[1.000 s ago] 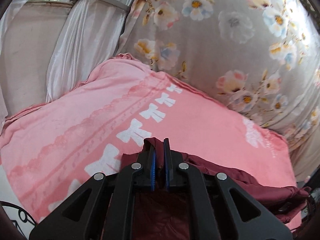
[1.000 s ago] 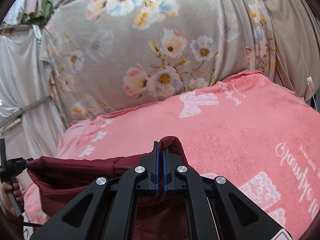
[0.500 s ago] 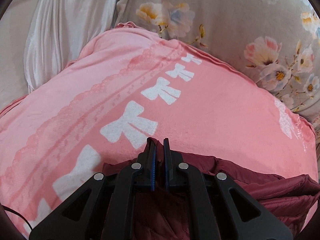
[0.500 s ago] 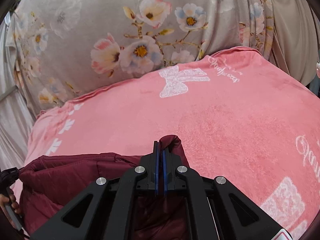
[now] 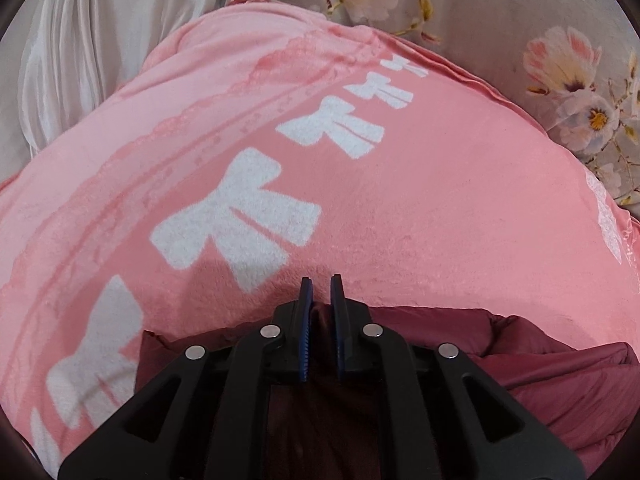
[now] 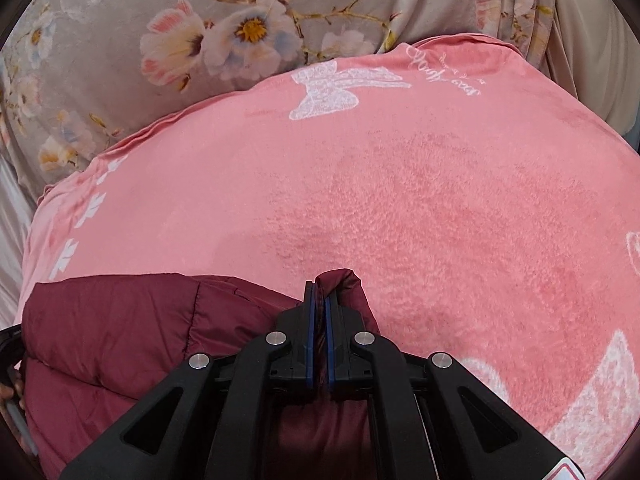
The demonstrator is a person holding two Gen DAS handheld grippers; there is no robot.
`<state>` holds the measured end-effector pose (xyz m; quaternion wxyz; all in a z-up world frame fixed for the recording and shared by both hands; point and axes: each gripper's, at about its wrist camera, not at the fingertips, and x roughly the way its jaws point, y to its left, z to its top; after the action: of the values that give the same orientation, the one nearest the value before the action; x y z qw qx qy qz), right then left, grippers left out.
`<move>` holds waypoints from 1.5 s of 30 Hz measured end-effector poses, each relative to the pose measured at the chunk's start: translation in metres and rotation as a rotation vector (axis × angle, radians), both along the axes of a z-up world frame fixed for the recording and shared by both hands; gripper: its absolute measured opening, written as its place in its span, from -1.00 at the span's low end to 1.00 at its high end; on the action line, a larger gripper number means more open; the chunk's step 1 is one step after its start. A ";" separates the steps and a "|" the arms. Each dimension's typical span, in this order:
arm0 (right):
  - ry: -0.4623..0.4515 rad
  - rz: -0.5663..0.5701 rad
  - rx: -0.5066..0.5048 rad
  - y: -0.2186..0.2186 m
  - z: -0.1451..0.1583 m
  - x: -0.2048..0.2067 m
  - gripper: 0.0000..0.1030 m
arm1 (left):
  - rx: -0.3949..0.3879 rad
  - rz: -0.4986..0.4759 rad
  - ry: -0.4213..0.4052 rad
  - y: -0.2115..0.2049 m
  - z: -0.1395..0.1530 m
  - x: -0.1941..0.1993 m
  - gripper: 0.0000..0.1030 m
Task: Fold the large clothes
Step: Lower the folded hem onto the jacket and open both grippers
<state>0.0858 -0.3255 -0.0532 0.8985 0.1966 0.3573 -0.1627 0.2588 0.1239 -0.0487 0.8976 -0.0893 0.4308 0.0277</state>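
The left hand-held gripper [image 5: 320, 284] opens around the maroon jacket [image 5: 560, 376]; the right hand-held gripper [image 6: 320, 284] pinches its edge above a pink blanket [image 6: 440, 200].

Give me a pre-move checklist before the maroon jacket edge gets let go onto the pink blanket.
1. Right hand-held gripper grips the maroon jacket: ok, fabric is pinched between its blue pads.
2. Left hand-held gripper grips the jacket: not ok, its jaws are opening, with fabric in the gap but not plainly pressed.
3. Landing area on the pink blanket ahead of both grippers: ok, bare blanket only.
4. Jacket edge spans straight between the two grippers: cannot tell, neither view shows the whole edge.
5. Folded edge resting on the layer below: cannot tell, the grippers hide it.
6. Jacket clear of the floral cloth: ok, well short of it.
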 end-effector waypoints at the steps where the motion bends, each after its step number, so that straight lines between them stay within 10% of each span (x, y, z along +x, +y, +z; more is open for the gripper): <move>1: -0.001 0.004 0.009 -0.001 -0.001 0.000 -0.92 | -0.016 0.007 0.006 0.003 -0.004 0.002 -0.78; 4: -0.030 -0.006 0.025 -0.003 0.006 -0.007 -0.83 | -0.042 0.012 0.004 0.007 -0.005 0.003 -0.72; 8: -0.162 -0.044 -0.042 0.008 0.046 -0.046 -0.40 | -0.016 0.066 -0.031 0.018 0.017 -0.007 -0.02; 16: -0.260 0.190 -0.082 0.090 0.089 -0.071 -0.59 | -0.026 -0.156 -0.233 -0.018 0.112 -0.080 0.02; 23: -0.158 0.341 -0.040 0.149 0.062 -0.022 -0.89 | 0.023 -0.358 -0.120 -0.110 0.067 -0.086 0.01; 45: -0.003 0.348 -0.026 0.152 -0.005 0.021 -1.00 | 0.015 -0.299 -0.080 -0.120 0.002 -0.071 0.04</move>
<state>0.1065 -0.1737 -0.0583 0.9160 0.1204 0.3826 -0.0092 0.1880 0.0038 -0.0468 0.9088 -0.0183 0.4030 -0.1068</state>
